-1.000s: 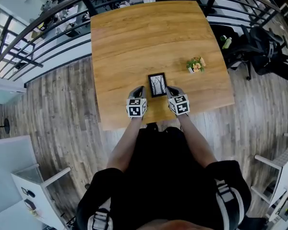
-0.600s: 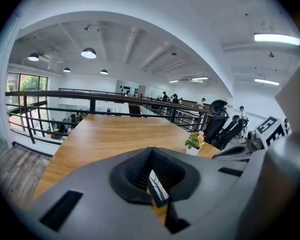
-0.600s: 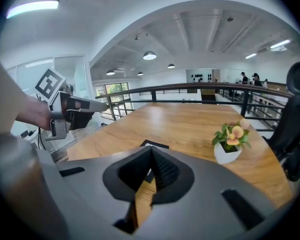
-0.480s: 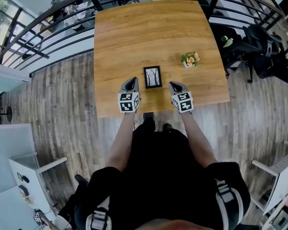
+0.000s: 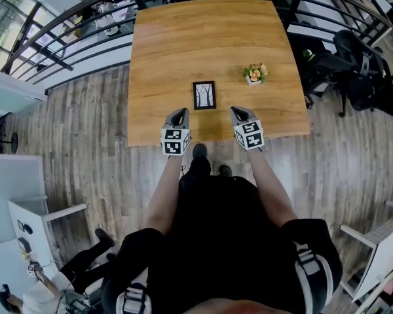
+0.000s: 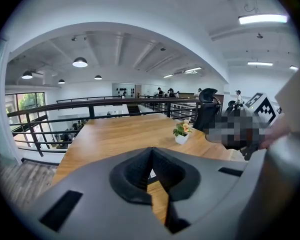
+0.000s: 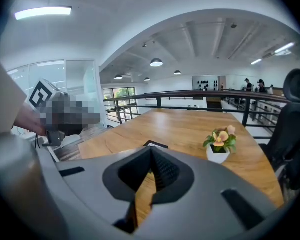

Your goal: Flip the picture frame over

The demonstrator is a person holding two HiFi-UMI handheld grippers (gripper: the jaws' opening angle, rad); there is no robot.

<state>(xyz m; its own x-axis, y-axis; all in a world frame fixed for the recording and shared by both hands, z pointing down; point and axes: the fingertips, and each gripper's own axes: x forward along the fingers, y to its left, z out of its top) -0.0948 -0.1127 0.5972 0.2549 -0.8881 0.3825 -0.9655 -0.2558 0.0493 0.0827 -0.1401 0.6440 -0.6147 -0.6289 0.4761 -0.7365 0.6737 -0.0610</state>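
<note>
Lying flat on counter [image 5: 183, 44], picture frame [image 5: 204, 95] is seen ahead of and between left gripper [image 5: 179, 112] and right gripper [image 5: 238, 111], apart from both. Long axis runs away from jaws. Both jaws pressed together, nothing held. Neither side judged clearly nearer.

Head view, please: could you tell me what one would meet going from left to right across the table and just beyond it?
left gripper → picture frame → right gripper → black office chairs
</note>
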